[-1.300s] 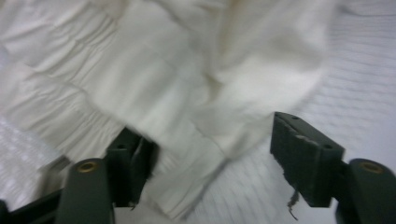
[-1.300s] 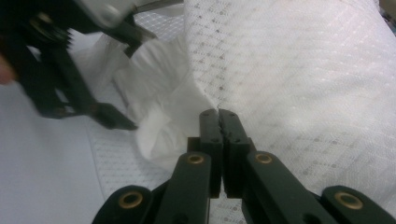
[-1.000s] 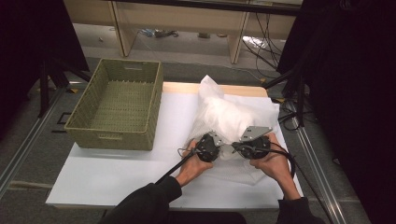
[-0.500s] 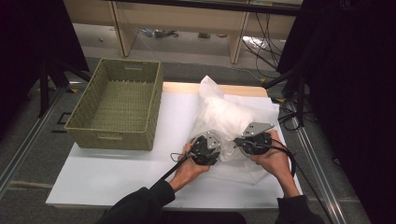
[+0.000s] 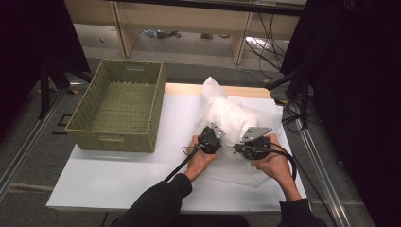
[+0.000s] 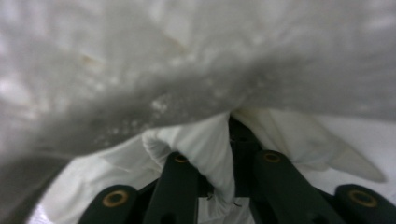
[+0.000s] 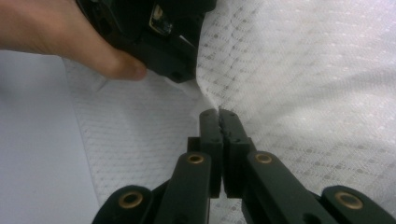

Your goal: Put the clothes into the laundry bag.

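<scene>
On the white table (image 5: 118, 179), a woven basket (image 5: 118, 111) sits at the left, well apart from the white bag (image 5: 231, 116) lying at the middle right. At the bag's near edge, the 2 grippers work side by side: the left gripper (image 6: 224, 154), its jaws having just been closing, pinches a fold of the bag, and the right gripper (image 7: 219, 116) is clamped tight on the bag's edge.

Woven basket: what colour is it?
Olive green basket; the high view shows it best.

Black tool (image 6: 232, 154) pinching a fold of white bag (image 6: 196, 140), bag looming above
</scene>
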Tool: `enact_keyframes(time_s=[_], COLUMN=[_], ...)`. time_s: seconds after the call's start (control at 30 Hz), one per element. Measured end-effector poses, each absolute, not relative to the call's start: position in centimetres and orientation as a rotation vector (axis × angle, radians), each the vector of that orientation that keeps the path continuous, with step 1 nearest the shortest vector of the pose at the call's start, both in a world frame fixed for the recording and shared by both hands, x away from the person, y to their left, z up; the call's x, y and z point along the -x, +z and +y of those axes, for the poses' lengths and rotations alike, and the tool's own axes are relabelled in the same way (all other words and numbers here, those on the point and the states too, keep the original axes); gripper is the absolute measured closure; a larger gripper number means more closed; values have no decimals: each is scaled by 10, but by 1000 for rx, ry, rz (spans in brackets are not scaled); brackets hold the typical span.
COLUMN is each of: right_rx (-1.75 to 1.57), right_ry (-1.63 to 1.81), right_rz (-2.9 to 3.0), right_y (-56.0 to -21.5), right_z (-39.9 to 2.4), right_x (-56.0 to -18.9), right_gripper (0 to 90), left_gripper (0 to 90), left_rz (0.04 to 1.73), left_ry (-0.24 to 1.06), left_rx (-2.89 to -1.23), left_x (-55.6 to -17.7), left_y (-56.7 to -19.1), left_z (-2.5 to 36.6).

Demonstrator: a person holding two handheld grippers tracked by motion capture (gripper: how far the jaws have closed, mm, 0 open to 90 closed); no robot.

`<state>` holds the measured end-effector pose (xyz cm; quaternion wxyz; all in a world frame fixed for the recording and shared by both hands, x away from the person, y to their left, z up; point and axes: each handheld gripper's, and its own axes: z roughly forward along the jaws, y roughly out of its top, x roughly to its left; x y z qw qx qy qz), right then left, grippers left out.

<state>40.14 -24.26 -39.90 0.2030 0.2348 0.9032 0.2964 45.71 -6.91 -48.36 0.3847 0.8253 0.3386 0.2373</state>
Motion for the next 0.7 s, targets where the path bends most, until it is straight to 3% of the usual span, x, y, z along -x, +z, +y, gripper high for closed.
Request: enact_keyframes(time_s=[0.07,0.23,0.4,0.6,0.7], right_rx=[-664,-660,-670,-651,-666], right_ry=[827,834,830,829,831], right_rz=[2528,2532,2520,2534,2522], right_y=[-399,-402,-402,-403,-402], right_z=[-243,-243,-243,-241,-243], right_x=[-401,-403,-402,-402,-401], right_gripper=[900,900,900,900,900], left_gripper=[779,443,361,353,371], left_rz=[852,810,824,851,859], left_ry=[578,517,498,462,550], left_rx=[-2118,-2178,-2255,-2327,-2339], left_x=[-453,-417,-389,-391,-395], left_y=[-483,-464,-454,-474,-474], left_z=[-67,-32,8,13,20])
